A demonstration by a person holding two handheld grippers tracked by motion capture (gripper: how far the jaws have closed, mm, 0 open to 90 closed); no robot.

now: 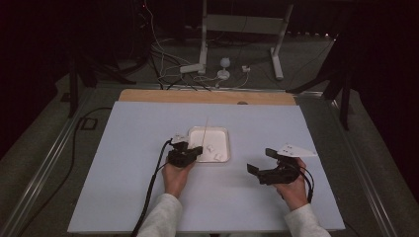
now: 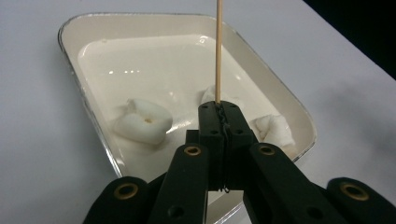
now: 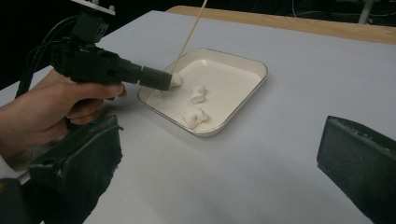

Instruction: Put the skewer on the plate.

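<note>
I see the skewer (image 2: 218, 46) standing near upright out of my left gripper (image 2: 219, 109) — long axis rising up and away from the clamped jaws, over the tray (image 2: 70, 56). Marshmallows (image 2: 142, 120) lie just beyond the tips. Left hand (image 1: 176, 177) level, pointing forward. Right gripper (image 3: 219, 158) wide open, empty — well apart.

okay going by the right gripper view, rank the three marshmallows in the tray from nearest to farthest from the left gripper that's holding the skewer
1. The marshmallow at the left gripper tip, by the skewer.
2. The middle marshmallow, mid-tray.
3. The marshmallow by the tray's near rim.
</note>
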